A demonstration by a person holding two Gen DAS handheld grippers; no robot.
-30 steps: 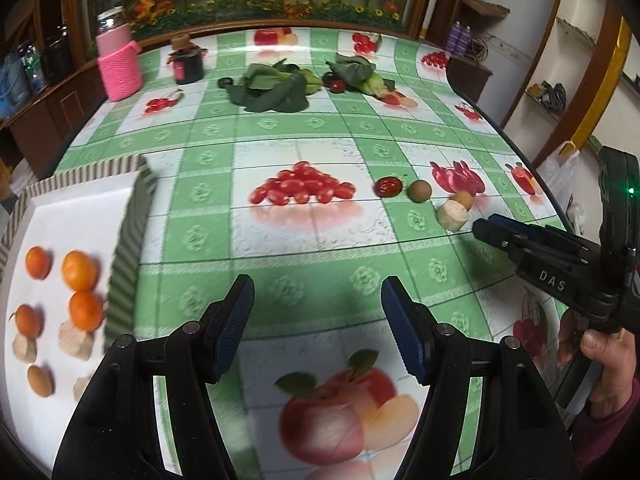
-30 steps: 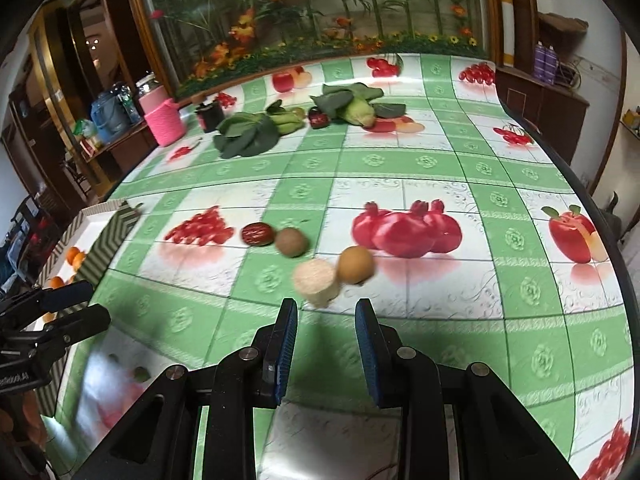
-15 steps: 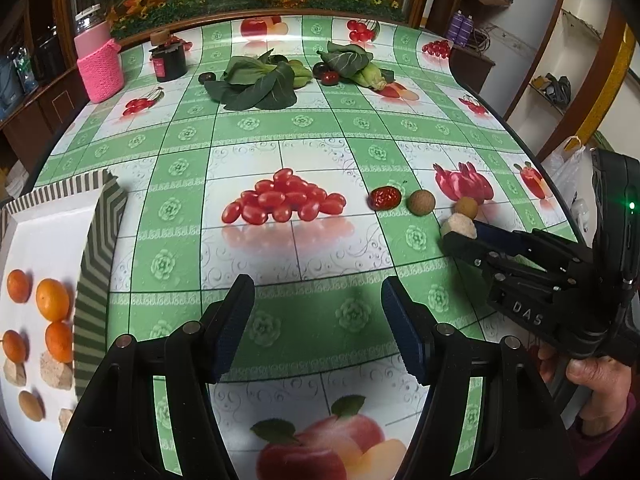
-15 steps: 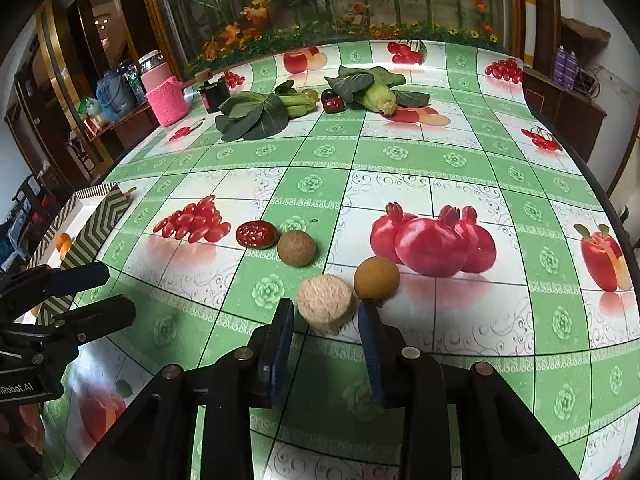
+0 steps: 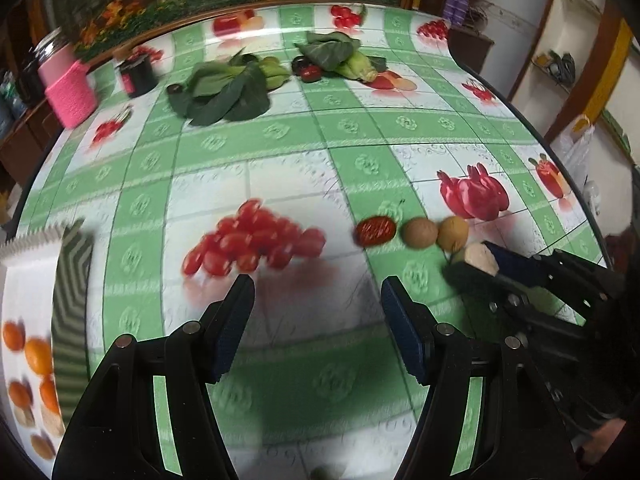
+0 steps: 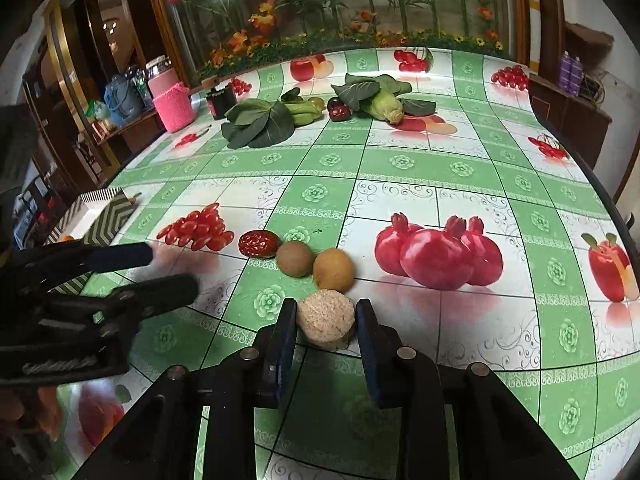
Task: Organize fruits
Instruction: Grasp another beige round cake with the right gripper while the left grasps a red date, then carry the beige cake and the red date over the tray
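A pale round cut fruit piece [image 6: 326, 322] lies on the table between the fingers of my right gripper [image 6: 326, 336], which is open around it; a small gap shows on each side. It also shows in the left wrist view [image 5: 482, 259]. Just beyond lie a yellow-brown round fruit [image 6: 333, 269], a brown round fruit [image 6: 295, 258] and a red date [image 6: 259, 243]. My left gripper [image 5: 318, 316] is open and empty over the table, to the left. A white tray [image 5: 28, 280] at the left holds several small oranges [image 5: 38, 356] and pale pieces.
Leafy greens [image 6: 260, 122], a corn cob [image 6: 384, 106] and a dark red fruit [image 6: 339, 111] lie at the far side. A pink jar [image 6: 172, 102] and a black can [image 6: 221, 102] stand at the far left. The tablecloth carries printed fruit pictures.
My right gripper has moved forward so the pale piece now sits between its fingers. My left gripper has moved forward and right; the tray has slid to the left edge of its view.
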